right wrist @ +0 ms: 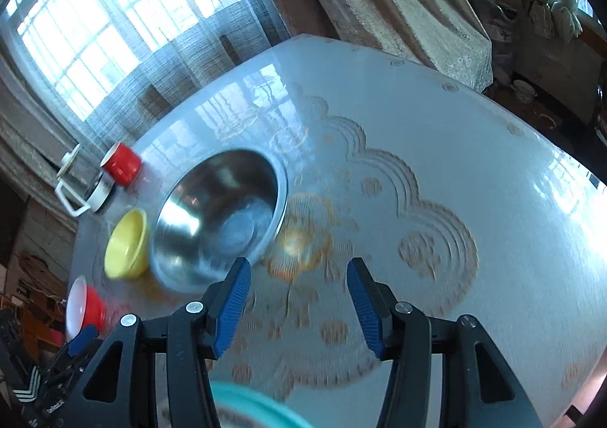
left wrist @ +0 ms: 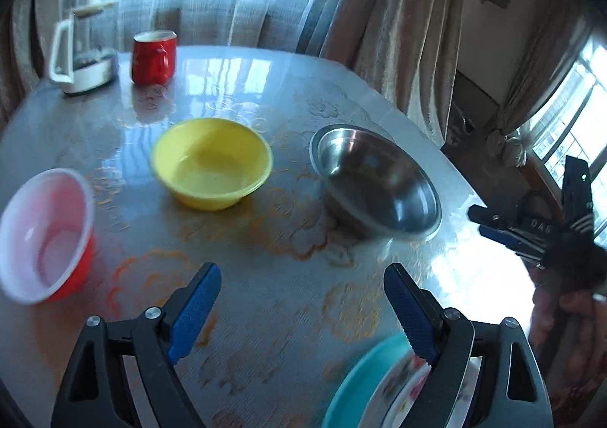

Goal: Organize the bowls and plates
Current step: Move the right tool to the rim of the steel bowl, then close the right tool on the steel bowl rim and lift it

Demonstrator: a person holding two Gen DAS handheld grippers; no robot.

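A yellow bowl (left wrist: pixel 211 162), a steel bowl (left wrist: pixel 375 181) and a red bowl with a white inside (left wrist: pixel 41 234) stand in a row on the table. A teal plate (left wrist: pixel 364 382) with a patterned white plate (left wrist: pixel 402 390) on it lies at the near edge, under my left gripper's right finger. My left gripper (left wrist: pixel 301 299) is open and empty above the table, short of the bowls. My right gripper (right wrist: pixel 299 291) is open and empty, just right of the steel bowl (right wrist: pixel 220 223). The yellow bowl (right wrist: pixel 127 244), red bowl (right wrist: pixel 83 304) and teal plate (right wrist: pixel 258 405) also show there.
A red mug (left wrist: pixel 153 56) and a glass jug with a white handle (left wrist: pixel 81 52) stand at the far left of the round table (left wrist: pixel 265 314), which has a patterned glossy cover. Curtains and windows lie behind. The right gripper (left wrist: pixel 531 230) shows off the table's right edge.
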